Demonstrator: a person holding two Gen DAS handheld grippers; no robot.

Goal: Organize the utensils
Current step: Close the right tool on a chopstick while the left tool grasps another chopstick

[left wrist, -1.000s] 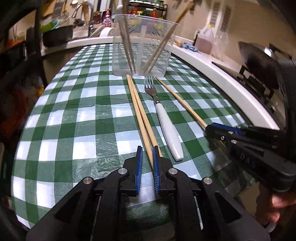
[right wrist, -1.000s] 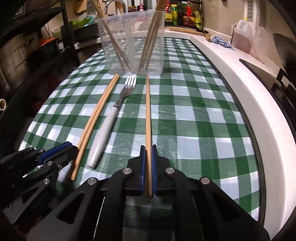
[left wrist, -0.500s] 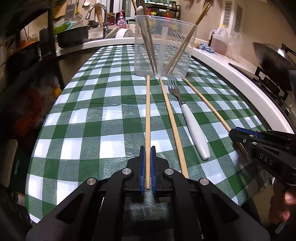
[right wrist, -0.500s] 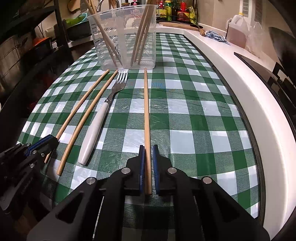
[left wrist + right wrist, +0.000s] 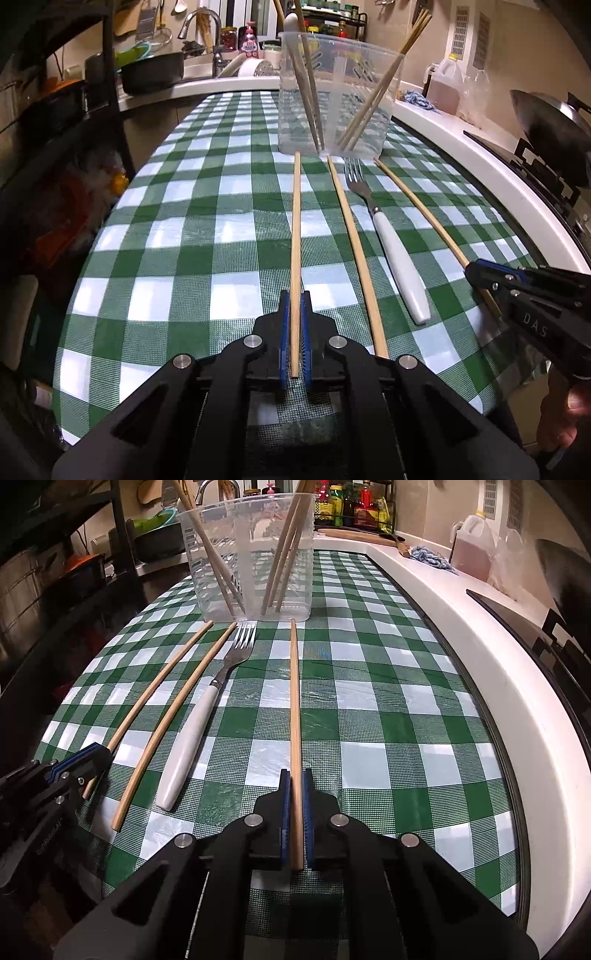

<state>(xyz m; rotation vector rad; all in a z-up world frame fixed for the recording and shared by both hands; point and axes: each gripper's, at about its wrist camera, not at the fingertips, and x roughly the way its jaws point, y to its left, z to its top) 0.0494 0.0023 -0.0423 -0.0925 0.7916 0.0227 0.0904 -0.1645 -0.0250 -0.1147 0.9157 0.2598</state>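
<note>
Pointing down-forward, each tool (image 5: 294,332) (image 5: 295,812) pinching 1 chopstick (image 5: 296,236) (image 5: 294,709).

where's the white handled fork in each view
Left wrist view: the fork lies right of centre, between the loose chopstick and the one going to the right tool.
Right wrist view: the fork lies left of centre.
Shared landmark: the clear container, just beyond its tines.
</note>
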